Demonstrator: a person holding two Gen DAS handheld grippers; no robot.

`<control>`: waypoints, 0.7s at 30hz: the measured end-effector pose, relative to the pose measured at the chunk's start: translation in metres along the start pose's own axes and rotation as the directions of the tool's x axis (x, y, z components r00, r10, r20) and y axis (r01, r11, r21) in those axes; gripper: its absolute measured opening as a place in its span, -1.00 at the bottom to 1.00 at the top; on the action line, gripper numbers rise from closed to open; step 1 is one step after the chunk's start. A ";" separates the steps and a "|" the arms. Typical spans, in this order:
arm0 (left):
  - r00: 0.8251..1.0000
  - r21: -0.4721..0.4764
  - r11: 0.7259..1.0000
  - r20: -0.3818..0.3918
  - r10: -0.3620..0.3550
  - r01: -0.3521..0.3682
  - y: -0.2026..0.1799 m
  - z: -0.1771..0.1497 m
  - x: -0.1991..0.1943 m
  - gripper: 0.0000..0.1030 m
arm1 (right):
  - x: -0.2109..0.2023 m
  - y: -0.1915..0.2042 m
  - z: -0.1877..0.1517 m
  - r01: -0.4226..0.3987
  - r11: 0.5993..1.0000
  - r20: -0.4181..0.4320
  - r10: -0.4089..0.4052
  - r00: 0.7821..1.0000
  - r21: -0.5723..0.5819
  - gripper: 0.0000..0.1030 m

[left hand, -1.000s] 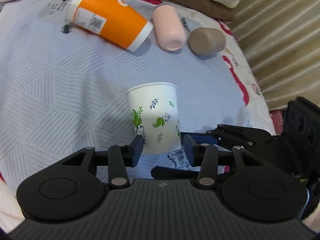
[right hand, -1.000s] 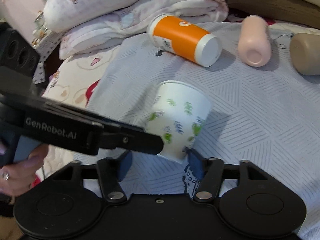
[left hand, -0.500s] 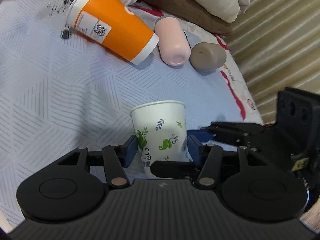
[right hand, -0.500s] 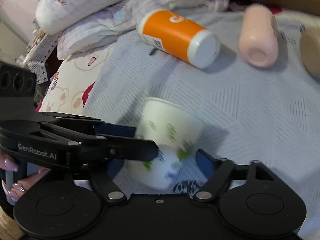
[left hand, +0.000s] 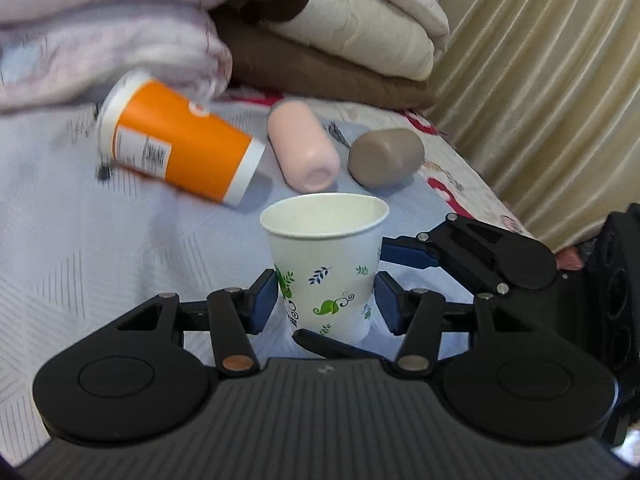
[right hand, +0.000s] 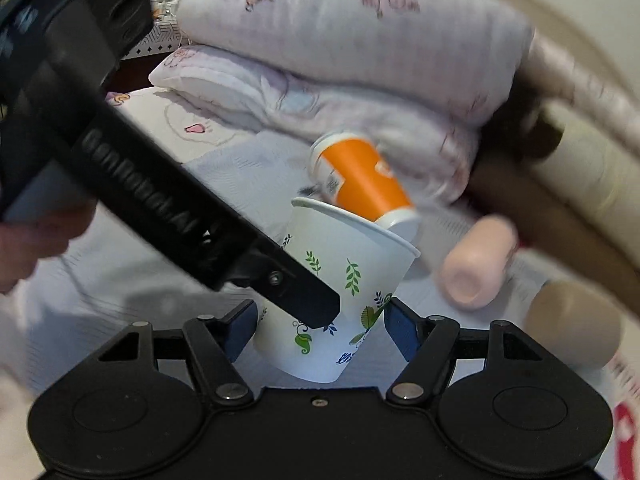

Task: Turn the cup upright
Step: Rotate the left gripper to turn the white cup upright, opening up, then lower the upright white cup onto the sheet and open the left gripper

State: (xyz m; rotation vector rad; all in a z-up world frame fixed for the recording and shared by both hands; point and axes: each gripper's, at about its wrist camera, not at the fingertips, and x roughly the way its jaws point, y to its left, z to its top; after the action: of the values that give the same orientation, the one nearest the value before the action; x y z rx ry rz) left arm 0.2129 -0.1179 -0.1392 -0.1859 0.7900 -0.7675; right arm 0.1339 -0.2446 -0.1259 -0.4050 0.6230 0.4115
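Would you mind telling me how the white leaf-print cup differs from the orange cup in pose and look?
The white leaf-print cup stands mouth up between the left gripper's pads, while the orange cup lies on its side on the bedspread. The leaf-print cup is white with green and blue sprigs; the orange cup is plain orange with white ends and a printed label. Both taper like paper cups.

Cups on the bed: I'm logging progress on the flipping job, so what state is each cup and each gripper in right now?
Leaf-print paper cup: mouth up, between the pads of both grippers.
Orange cup: lying on its side.
Pink cup: lying on its side.
Brown cup: lying on its side.
Left gripper: pads at the cup's sides, grip unclear.
Right gripper: pads at the cup's sides, grip unclear.
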 end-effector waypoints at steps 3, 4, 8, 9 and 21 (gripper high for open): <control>0.995 0.065 0.995 0.073 0.067 -0.072 -0.017 -0.002 0.004 0.01 | 0.003 -0.001 -0.006 0.081 0.996 0.075 -0.078 0.994 -0.038 0.43; 0.993 0.088 0.992 0.088 0.084 -0.092 -0.022 -0.001 0.005 0.01 | 0.005 -0.001 -0.008 0.110 0.992 0.097 -0.105 0.990 -0.053 0.42; 0.979 0.149 0.980 0.176 0.104 -0.131 -0.035 0.004 0.007 0.01 | 0.010 -0.006 -0.014 0.221 0.972 0.209 -0.199 0.957 -0.085 0.42; 0.977 0.155 0.979 0.189 0.102 -0.132 -0.037 0.006 0.009 0.01 | 0.009 -0.009 -0.016 0.236 0.969 0.243 -0.213 0.946 -0.071 0.42; 0.990 0.191 0.973 0.086 0.114 -0.129 -0.035 -0.006 0.035 -0.01 | 0.032 -0.041 -0.017 0.145 0.985 0.144 -0.158 0.977 0.095 0.42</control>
State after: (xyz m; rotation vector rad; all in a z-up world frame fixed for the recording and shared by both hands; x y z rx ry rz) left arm 0.2057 -0.1660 -0.1489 0.0117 0.6442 -0.7135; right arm 0.1692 -0.2795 -0.1492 -0.3350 0.4565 0.2659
